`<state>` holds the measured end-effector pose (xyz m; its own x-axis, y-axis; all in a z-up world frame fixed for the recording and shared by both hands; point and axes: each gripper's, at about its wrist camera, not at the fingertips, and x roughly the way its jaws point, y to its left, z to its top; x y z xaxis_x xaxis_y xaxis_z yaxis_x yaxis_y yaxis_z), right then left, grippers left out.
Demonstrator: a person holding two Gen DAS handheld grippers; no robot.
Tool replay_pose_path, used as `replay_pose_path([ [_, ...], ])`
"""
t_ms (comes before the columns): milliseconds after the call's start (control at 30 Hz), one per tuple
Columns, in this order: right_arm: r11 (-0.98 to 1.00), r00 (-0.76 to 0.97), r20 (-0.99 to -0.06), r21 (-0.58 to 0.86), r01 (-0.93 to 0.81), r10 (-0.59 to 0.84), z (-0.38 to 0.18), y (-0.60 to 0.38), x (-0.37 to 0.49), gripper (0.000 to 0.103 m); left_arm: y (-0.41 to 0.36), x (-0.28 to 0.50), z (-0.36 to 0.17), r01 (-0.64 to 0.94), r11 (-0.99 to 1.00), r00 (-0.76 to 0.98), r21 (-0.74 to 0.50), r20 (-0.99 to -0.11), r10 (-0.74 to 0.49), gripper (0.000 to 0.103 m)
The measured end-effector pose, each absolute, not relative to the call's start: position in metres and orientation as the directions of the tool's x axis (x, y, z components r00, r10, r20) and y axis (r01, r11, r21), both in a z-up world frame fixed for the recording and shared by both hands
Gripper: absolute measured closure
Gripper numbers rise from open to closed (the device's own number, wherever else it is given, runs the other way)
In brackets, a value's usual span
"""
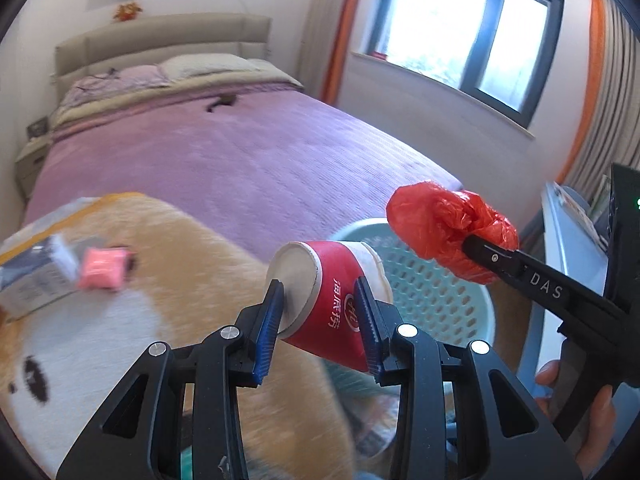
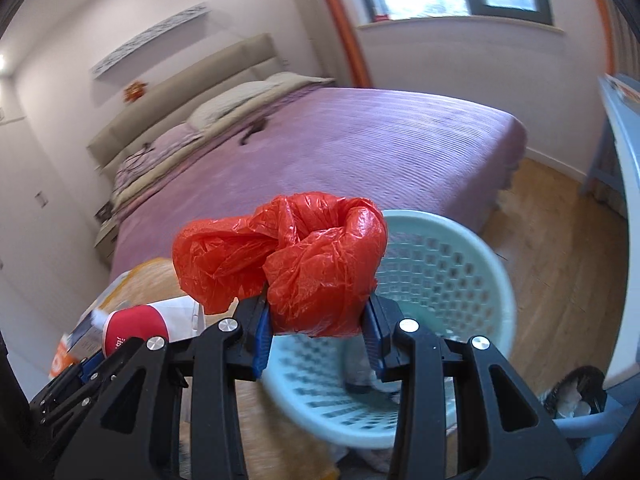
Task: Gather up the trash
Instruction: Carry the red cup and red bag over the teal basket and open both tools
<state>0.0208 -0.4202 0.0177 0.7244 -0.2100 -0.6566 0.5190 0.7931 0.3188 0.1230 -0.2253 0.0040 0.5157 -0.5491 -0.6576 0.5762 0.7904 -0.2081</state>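
We see a bedroom from two cameras fixed to hand-held claws. At far left in the left view, a blurred cardboard box and a small pink packet lie on a fluffy orange and white plush toy. Behind them stretches a bed with a purple cover and pillows at its head. In the middle, our left claw is closed on a red paper cup, which lies tilted on its side between the blue pads, its white base turned toward the left. Just right of the cup sits a pale green basket with a perforated wall, partly behind the cup. Further right, our right claw grips a crumpled red plastic bag, held above the near edge of the basket, whose rim curves off to the right over a wooden floor. A window with orange-edged curtains fills the upper right, and a hand holds the right claw's handle.
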Motion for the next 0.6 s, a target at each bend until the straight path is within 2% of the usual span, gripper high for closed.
replay_pose_path([
  [267,0.733,0.635,-0.733,0.29,0.616,-0.244,-0.021,-0.467,0.022,0.068,-0.274,0.139,-0.031,0.584,0.775,0.433,-0.242,-0.715,-0.55,0.068],
  [433,0.705,0.592,-0.771,0.285,0.65,-0.234,-0.042,-0.476,0.026,0.06,-0.289,0.141,-0.044,0.589,0.774,0.415,-0.233,-0.735,-0.537,0.067],
  [500,0.693,0.584,-0.779,0.292,0.66,-0.228,-0.047,-0.48,0.024,0.048,-0.29,0.14,-0.046,0.594,0.768,0.406,-0.238,-0.736,-0.542,0.06],
  [567,0.679,0.589,-0.779,0.315,0.664,-0.215,-0.051,-0.483,0.019,0.037,-0.289,0.139,-0.044,0.591,0.772,0.415,-0.234,-0.733,-0.539,0.039],
  [600,0.678,0.593,-0.778,0.323,0.66,-0.207,-0.052,-0.485,0.017,0.037,-0.29,0.138,-0.042,0.59,0.772,0.419,-0.235,-0.729,-0.542,0.038],
])
